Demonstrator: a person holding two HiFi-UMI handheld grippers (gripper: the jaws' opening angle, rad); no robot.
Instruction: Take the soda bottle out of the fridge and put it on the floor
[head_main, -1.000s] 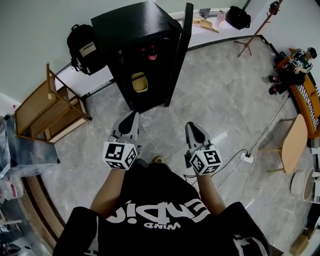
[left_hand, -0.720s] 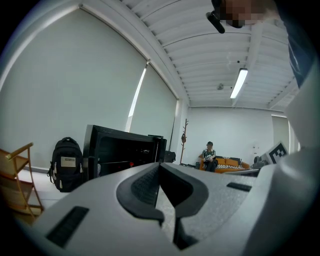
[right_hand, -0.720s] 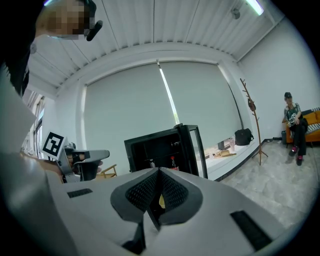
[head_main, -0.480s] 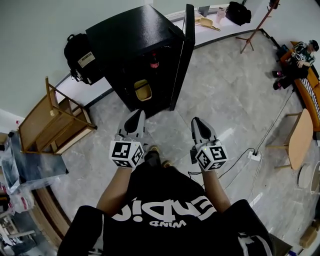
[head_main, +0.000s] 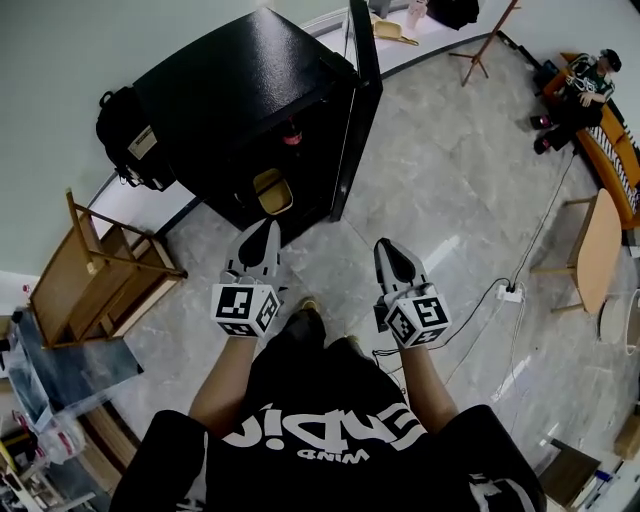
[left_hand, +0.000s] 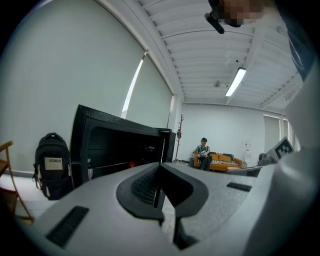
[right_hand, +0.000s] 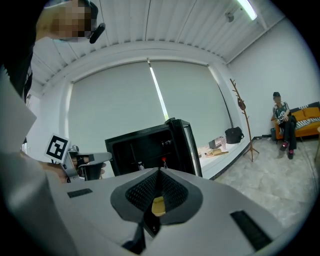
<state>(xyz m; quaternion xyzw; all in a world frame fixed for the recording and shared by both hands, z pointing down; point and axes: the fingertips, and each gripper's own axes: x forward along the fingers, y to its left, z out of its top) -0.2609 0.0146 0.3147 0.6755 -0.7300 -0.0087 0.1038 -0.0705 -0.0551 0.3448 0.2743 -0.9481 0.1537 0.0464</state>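
The black fridge (head_main: 230, 90) stands ahead with its door (head_main: 356, 110) swung open to the right. Inside on a shelf is the soda bottle (head_main: 291, 131), dark with a red cap; the cap also shows as a red dot on the soda bottle (right_hand: 163, 160) in the right gripper view. A yellow container (head_main: 270, 190) sits on the shelf below. My left gripper (head_main: 264, 248) and right gripper (head_main: 391, 260) are side by side over the floor, short of the fridge, both pointing at it. Both are shut and hold nothing.
A black backpack (head_main: 125, 140) leans on the wall left of the fridge. A wooden frame (head_main: 100, 270) lies further left. A power strip (head_main: 510, 293) with its cable is on the floor at the right, near a wooden table (head_main: 598, 250). A person (head_main: 580, 85) sits on an orange sofa.
The person has stepped toward the fridge, which now looms larger and nearer both grippers. The jaws of both have stayed shut.
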